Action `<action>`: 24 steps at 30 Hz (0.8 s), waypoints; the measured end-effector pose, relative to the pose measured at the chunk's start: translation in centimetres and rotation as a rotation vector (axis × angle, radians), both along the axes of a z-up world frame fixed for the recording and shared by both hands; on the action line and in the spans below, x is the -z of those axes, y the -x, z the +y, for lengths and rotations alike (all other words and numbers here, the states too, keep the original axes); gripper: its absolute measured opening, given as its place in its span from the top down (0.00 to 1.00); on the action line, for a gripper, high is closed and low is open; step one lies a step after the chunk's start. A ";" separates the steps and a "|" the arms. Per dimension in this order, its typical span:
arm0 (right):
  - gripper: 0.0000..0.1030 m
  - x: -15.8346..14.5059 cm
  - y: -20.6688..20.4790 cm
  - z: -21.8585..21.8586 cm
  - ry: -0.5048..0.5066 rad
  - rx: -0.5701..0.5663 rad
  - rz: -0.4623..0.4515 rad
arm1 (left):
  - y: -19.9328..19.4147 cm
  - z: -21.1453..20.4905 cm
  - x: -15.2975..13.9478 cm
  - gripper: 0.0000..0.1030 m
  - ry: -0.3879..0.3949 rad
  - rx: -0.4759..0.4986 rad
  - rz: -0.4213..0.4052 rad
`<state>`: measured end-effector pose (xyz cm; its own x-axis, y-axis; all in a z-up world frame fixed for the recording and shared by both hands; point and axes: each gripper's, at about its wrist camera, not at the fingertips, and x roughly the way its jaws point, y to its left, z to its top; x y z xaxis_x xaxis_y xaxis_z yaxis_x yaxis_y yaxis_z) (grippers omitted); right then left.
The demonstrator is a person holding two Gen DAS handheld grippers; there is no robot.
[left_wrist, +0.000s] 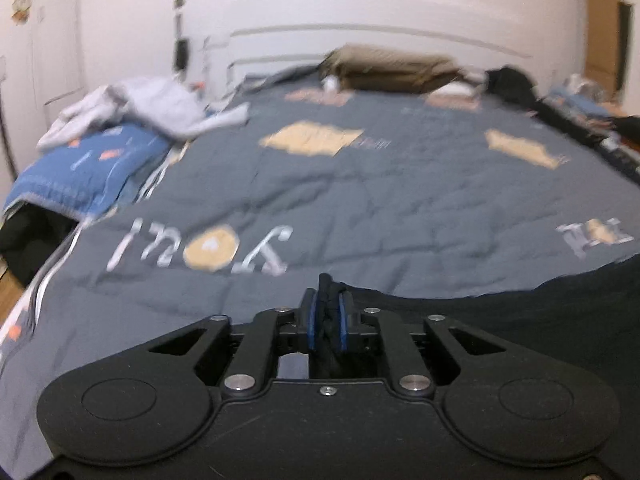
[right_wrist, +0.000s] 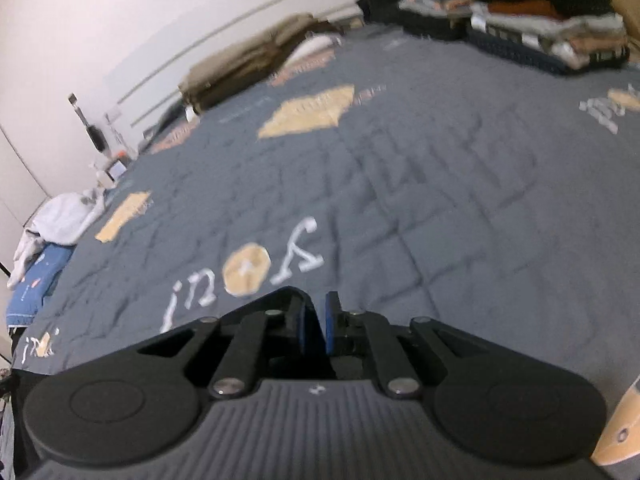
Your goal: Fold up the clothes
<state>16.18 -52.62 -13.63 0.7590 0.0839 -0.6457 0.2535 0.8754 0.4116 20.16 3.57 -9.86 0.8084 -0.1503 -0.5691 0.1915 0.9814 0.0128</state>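
- the left gripper (left_wrist: 329,308) has its blue pads (left_wrist: 311,322) closed on a bunched fold of black garment (left_wrist: 520,312).
- the black garment spreads to the right across the near edge of a grey quilt (left_wrist: 360,184) with tan patches and white lettering.
- a pale grey heap of clothes (left_wrist: 152,110) sits on a blue folded blanket (left_wrist: 88,168) at the far left.
- an olive-brown bundle (left_wrist: 392,68) lies by the white headboard (left_wrist: 360,36); the view is blurred.

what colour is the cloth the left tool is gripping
Black, pinched in the left tool; clearest in the left wrist view.
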 end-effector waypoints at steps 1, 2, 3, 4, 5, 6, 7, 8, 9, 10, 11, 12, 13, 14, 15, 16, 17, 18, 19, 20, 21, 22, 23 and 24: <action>0.87 0.3 0.0 -0.2 -0.003 -0.001 0.017 | 0.3 0.2 0.1 0.82 0.009 -0.010 0.004; 0.84 0.0 0.3 -0.5 -0.004 -0.007 0.012 | 0.7 0.5 0.1 0.72 0.017 -0.021 0.008; 0.74 -0.2 0.7 -0.8 -0.005 -0.012 0.007 | 1.1 0.8 0.2 0.61 0.027 -0.030 0.010; 0.67 -0.5 1.1 -1.2 -0.010 -0.014 0.000 | 2.0 1.3 -0.3 0.58 0.041 -0.036 -0.006; 0.58 -1.1 1.7 -1.6 -0.023 -0.009 -0.013 | 2.9 1.8 -0.9 0.56 0.056 -0.042 -0.022; 0.56 -1.7 2.4 -1.9 -0.030 -0.013 -0.028 | 3.8 2.2 -1.4 0.55 0.069 -0.045 -0.038; 0.56 -2.4 3.2 -1.9 -0.029 -0.030 -0.049 | 4.6 2.2 -1.9 0.53 0.074 -0.028 -0.053; 0.55 -3.0 3.7 -1.8 -0.018 -0.049 -0.063 | 5.4 2.2 -2.4 0.47 0.079 -0.012 -0.068; 0.55 -3.7 4.0 -1.4 0.012 -0.068 -0.066 | 6.1 2.1 -3.0 0.43 0.085 0.005 -0.084; 0.55 -4.3 4.2 -1.0 0.042 -0.089 -0.068 | 6.9 2.1 -3.5 0.43 0.087 0.022 -0.097; 0.54 -4.9 4.5 -0.5 0.072 -0.113 -0.069 | 7.1 1.6 -3.6 0.42 0.068 0.043 -0.096; 0.53 -5.4 4.7 -0.2 0.097 -0.127 -0.065 | 7.3 1.2 -3.7 0.42 0.050 0.064 -0.095; 0.53 -5.7 4.6 -0.2 0.109 -0.122 -0.053 | 7.5 0.7 -3.7 0.42 0.031 0.085 -0.093; 0.52 -5.9 4.5 -0.2 0.122 -0.118 -0.040 | 7.7 0.3 -3.8 0.42 0.014 0.104 -0.091; 0.52 -6.2 4.3 -0.2 0.135 -0.112 -0.032 | 7.6 0.0 -3.7 0.42 0.014 0.107 -0.080; 0.52 -6.3 4.0 -0.4 0.150 -0.100 -0.030 | 7.4 -0.4 -3.5 0.42 0.018 0.109 -0.067; 0.52 -6.5 3.7 -0.5 0.164 -0.089 -0.028 | 7.2 -0.7 -3.3 0.42 0.018 0.119 -0.060; 0.52 -6.6 3.4 -0.6 0.172 -0.087 -0.028 | 7.0 -1.1 -3.1 0.42 0.016 0.131 -0.052; 0.52 -6.7 3.2 -0.4 0.168 -0.103 -0.032 | 6.8 -1.5 -2.9 0.42 0.006 0.153 -0.050; 0.52 -6.8 3.0 -0.2 0.163 -0.130 -0.042 | 6.5 -1.9 -2.6 0.42 -0.003 0.173 -0.046; 0.52 -6.8 2.9 0.5 0.157 -0.186 -0.057 | 6.1 -2.4 -2.4 0.42 -0.010 0.195 -0.040; 0.51 -6.7 2.7 1.5 0.153 -0.258 -0.063 | 5.7 -2.9 -2.2 0.42 -0.017 0.217 -0.034; 0.51 -6.4 2.5 2.5 0.157 -0.321 -0.065 | 5.2 -3.4 -2.0 0.42 -0.022 0.242 -0.025; 0.51 -6.0 2.2 3.5 0.175 -0.370 -0.063 | 4.5 -3.9 -2.0 0.42 -0.028 0.264 -0.014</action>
